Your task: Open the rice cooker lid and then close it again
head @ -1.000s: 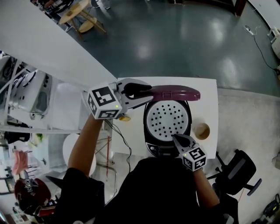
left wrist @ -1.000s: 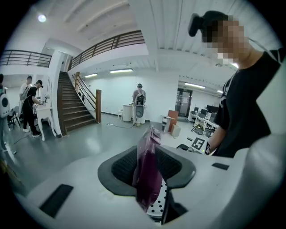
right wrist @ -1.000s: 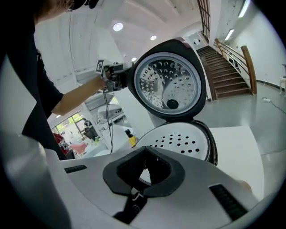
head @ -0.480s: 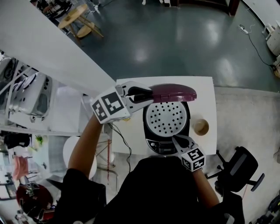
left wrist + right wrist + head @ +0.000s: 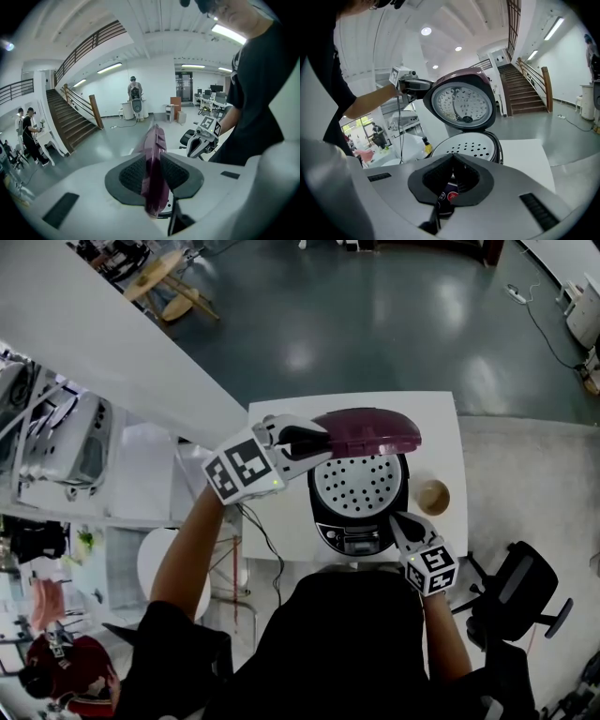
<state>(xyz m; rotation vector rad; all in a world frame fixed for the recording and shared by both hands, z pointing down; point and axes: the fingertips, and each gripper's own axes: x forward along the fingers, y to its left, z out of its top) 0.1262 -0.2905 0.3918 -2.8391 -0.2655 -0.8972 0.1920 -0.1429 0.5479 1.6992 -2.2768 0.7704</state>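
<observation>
The black rice cooker [image 5: 359,512] stands on a small white table [image 5: 441,442], its perforated inner plate [image 5: 357,486] showing. The purple lid [image 5: 370,430] stands raised at the back. My left gripper [image 5: 317,440] is shut on the lid's left edge; its jaws have just been closing with the lid rim [image 5: 154,178] between them. My right gripper [image 5: 396,519] is shut and empty, hovering at the cooker's front right corner beside the control panel [image 5: 354,540]. In the right gripper view the lid's underside [image 5: 461,104] faces me above the plate [image 5: 471,145].
A brown cup [image 5: 432,496] sits on the table right of the cooker. A power cable [image 5: 261,535] hangs off the table's left side. An office chair [image 5: 520,601] stands at the right, a white partition [image 5: 112,343] at the left. People [image 5: 136,96] stand far off.
The lid has tipped a little forward over the pot, showing more of its top, with the left gripper still on it. The right gripper has moved from the cooker's front middle to its right corner.
</observation>
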